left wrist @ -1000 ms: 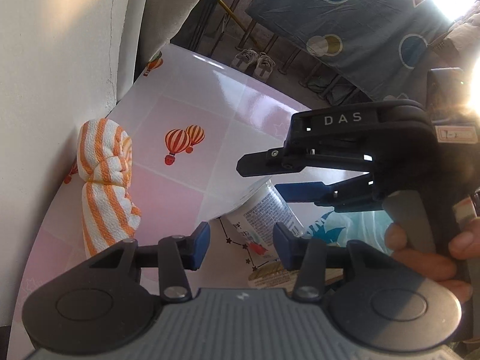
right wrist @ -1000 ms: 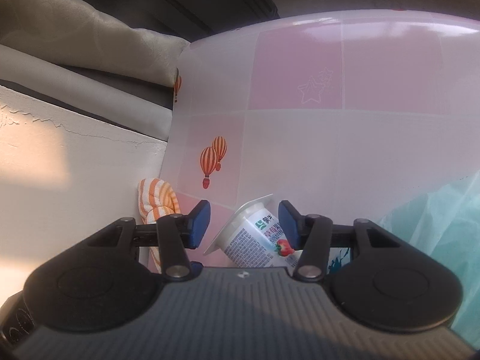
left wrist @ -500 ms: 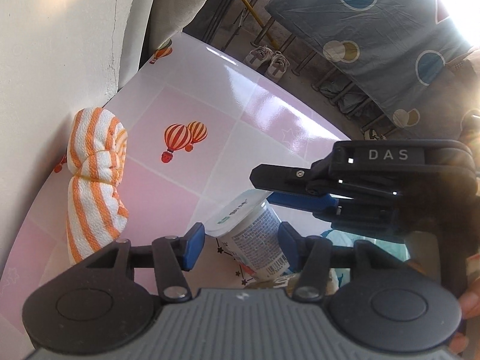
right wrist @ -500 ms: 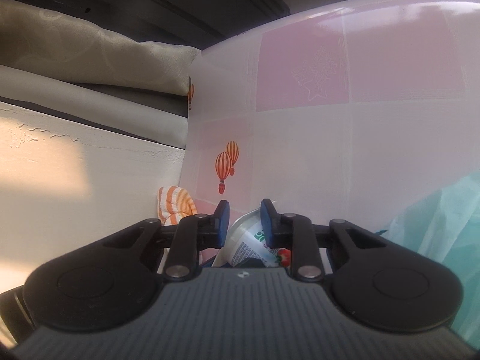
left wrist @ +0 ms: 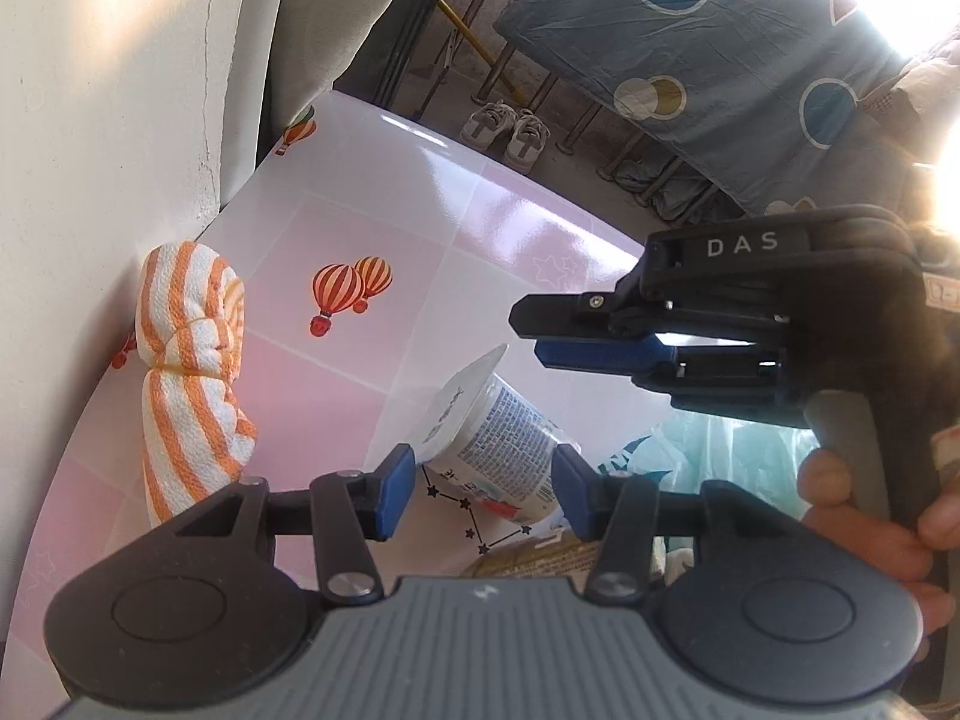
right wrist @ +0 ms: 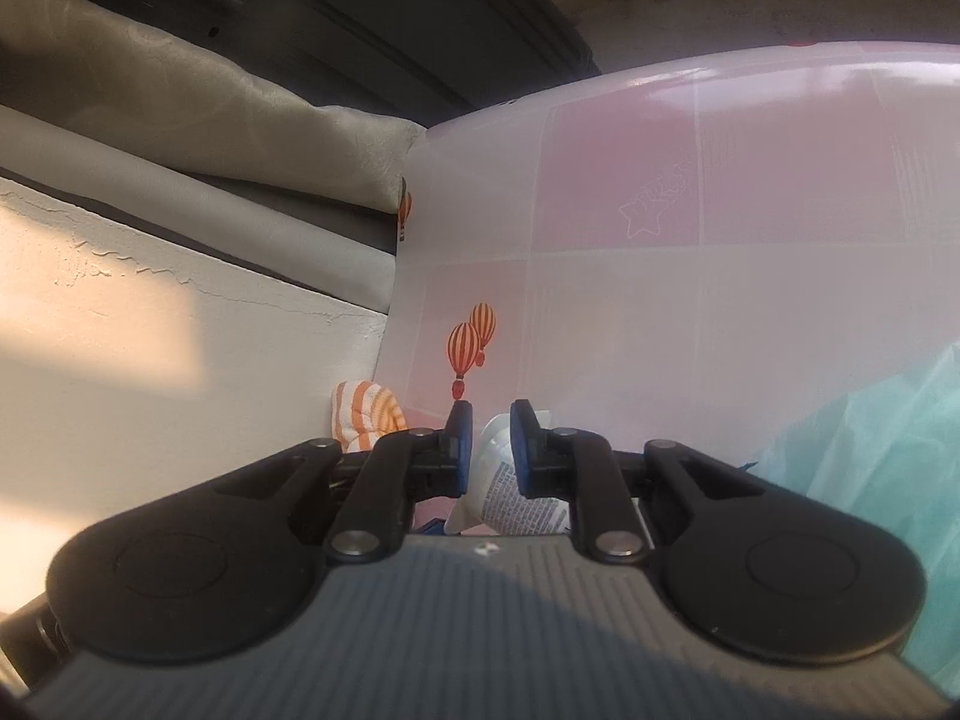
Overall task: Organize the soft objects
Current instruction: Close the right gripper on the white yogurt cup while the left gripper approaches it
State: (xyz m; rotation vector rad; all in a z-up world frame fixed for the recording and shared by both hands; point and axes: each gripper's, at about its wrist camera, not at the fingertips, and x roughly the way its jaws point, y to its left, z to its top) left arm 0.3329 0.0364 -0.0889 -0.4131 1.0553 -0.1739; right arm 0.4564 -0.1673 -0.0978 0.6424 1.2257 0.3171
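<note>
Both grippers tilt steeply down over the pink counter (left wrist: 456,228). The left gripper (left wrist: 483,489), fingers half open, straddles a tipped yogurt cup (left wrist: 504,438) without pressing it. The right gripper (right wrist: 491,450) has just narrowed; its grip is unclear. Only the left view shows a hand (left wrist: 870,516), and the striped towel (left wrist: 189,360) in full, far left.

Both grippers are black with blue finger pads and silver screws. The right gripper (left wrist: 540,336) carries white "DAS" lettering at 12 o'clock. Each has a ribbed grey body.
</note>
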